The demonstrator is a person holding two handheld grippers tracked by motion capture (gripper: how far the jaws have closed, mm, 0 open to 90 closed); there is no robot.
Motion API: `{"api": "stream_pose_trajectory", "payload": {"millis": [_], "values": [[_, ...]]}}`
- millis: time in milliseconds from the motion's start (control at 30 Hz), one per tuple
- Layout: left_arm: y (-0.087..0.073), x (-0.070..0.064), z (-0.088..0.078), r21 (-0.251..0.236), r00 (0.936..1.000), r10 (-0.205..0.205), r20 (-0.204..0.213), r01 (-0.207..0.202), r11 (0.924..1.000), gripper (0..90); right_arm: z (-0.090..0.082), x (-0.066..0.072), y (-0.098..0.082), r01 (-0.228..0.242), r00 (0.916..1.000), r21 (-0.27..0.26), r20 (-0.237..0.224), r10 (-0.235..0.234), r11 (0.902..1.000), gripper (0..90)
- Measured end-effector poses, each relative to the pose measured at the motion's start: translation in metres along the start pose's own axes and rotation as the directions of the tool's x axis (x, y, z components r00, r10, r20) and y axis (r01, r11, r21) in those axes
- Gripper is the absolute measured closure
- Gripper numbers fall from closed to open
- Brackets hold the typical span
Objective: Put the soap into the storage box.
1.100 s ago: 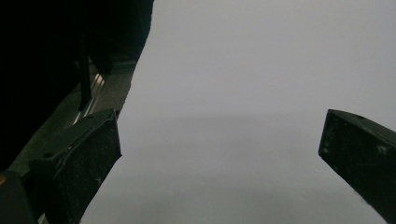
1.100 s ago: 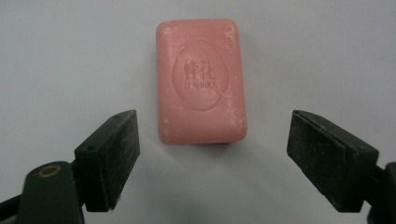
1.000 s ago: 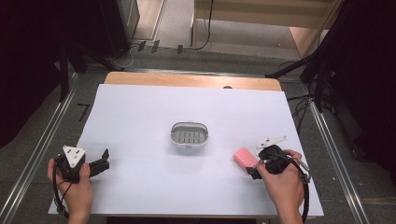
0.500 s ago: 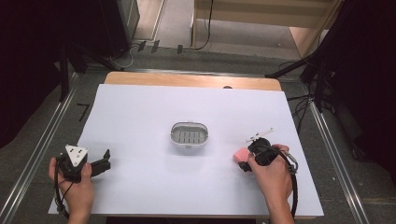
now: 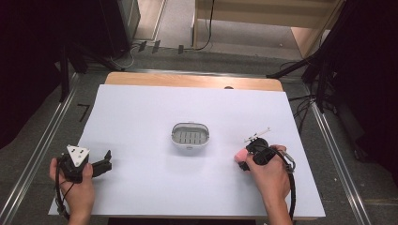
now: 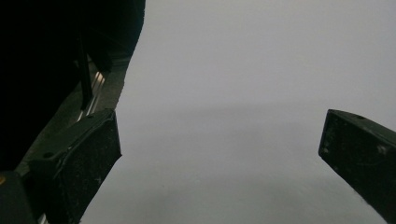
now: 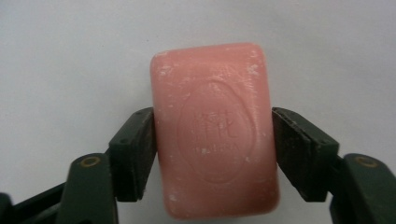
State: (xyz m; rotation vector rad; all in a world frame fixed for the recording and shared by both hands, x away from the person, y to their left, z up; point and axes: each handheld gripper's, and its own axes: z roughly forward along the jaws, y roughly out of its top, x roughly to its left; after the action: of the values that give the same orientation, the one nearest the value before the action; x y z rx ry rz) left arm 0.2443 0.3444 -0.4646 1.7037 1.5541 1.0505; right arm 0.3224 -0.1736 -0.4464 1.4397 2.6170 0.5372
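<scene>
A: Where is the pink soap bar?
B: Low on the white tabletop, toward four o'clock from the middle, at the tip of the right tongs. In the right gripper view it sits between the two black jaws — one pad pressed to each long side, so those tongs are clamped on the soap bar.

A: Anything readable on it?
B: An oval stamp with raised characters on the top face; too soft to read. There are pale scuffs along the edges.

A: Who holds those tongs?
B: The person's right hand, coming in from six o'clock in the high view, with a dark cable looping back along the forearm.

A: What lies nearest the soap bar?
B: A small pale oval soap dish with a slotted floor, at about ten o'clock from it, near the tabletop's middle. The two are apart, with bare white surface between them.

A: And the other side?
B: The left tongs are at about eight o'clock from the dish, well apart from it, gripped by the left hand — a grey three-cornered plate on top. In the left gripper view the jaws stand wide apart with bare white surface between them.

A: Beyond the tabletop?
B: A wooden strip along the twelve o'clock edge, then grey floor with cables.
</scene>
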Motion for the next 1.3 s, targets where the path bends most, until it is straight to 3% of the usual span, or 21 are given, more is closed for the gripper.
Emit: {"api": "stream_pose_trajectory", "payload": {"millis": [100, 267, 567, 667, 800, 900, 1000, 1033, 1133, 1200, 1233, 1300], "values": [[0.000, 0.000, 0.000, -0.001, 1.0000, 0.008, 0.000, -0.008, 1.0000, 0.0, 0.002, 0.000, 0.001, 0.009, 0.9999, 0.016, 0.007, -0.009, 0.9998, 36.8], [0.000, -0.001, 0.000, -0.003, 0.9999, 0.011, -0.001, -0.011, 0.9999, 0.0, 0.005, -0.003, 0.002, 0.025, 0.9995, 0.030, -0.020, -0.024, 0.9993, 38.4], [0.000, -0.002, 0.000, -0.002, 0.9998, 0.021, 0.001, -0.021, 0.9998, 0.0, -0.005, -0.005, 0.004, 0.090, 0.9954, -0.029, -0.031, -0.090, 0.9956, 38.5], [0.000, -0.002, 0.000, -0.001, 0.9998, 0.022, 0.004, -0.022, 0.9998, 0.0, -0.012, -0.003, 0.010, 0.144, 0.9884, -0.050, -0.042, -0.146, 0.9883, 38.5], [0.000, -0.001, 0.000, 0.001, 0.9998, 0.021, 0.006, -0.021, 0.9998, 0.0, -0.015, -0.001, 0.014, 0.171, 0.9840, -0.057, -0.042, -0.173, 0.9837, 38.6], [0.000, -0.001, 0.001, 0.008, 0.9997, 0.023, 0.005, -0.023, 0.9997, 0.0, -0.017, 0.003, 0.020, 0.202, 0.9745, -0.072, -0.084, -0.208, 0.9766, 38.6], [0.000, -0.001, 0.001, 0.010, 0.9997, 0.024, 0.007, -0.024, 0.9997, 0.0, -0.017, 0.006, 0.023, 0.226, 0.9694, -0.069, -0.082, -0.231, 0.9717, 38.6], [0.000, -0.001, 0.001, 0.011, 0.9997, 0.023, 0.007, -0.023, 0.9997, 0.0, -0.017, 0.007, 0.027, 0.254, 0.9615, -0.071, -0.088, -0.260, 0.9645, 38.5], [0.000, -0.001, 0.001, 0.010, 0.9997, 0.021, 0.012, -0.022, 0.9997, 0.0, -0.017, 0.010, 0.030, 0.280, 0.9541, -0.073, -0.090, -0.286, 0.9573, 38.5], [0.000, -0.001, 0.001, 0.011, 0.9997, 0.023, 0.011, -0.023, 0.9997, 0.0, -0.019, 0.014, 0.035, 0.316, 0.9427, -0.074, -0.086, -0.322, 0.9457, 38.6], [0.000, -0.001, 0.001, 0.011, 0.9996, 0.023, 0.014, -0.023, 0.9997, 0.0, -0.019, 0.014, 0.035, 0.316, 0.9427, -0.074, -0.086, -0.322, 0.9457, 38.6], [0.000, -0.001, 0.001, 0.011, 0.9996, 0.026, 0.014, -0.026, 0.9996, 0.0, -0.020, 0.017, 0.040, 0.355, 0.9286, -0.078, -0.085, -0.361, 0.9315, 38.5]]}}
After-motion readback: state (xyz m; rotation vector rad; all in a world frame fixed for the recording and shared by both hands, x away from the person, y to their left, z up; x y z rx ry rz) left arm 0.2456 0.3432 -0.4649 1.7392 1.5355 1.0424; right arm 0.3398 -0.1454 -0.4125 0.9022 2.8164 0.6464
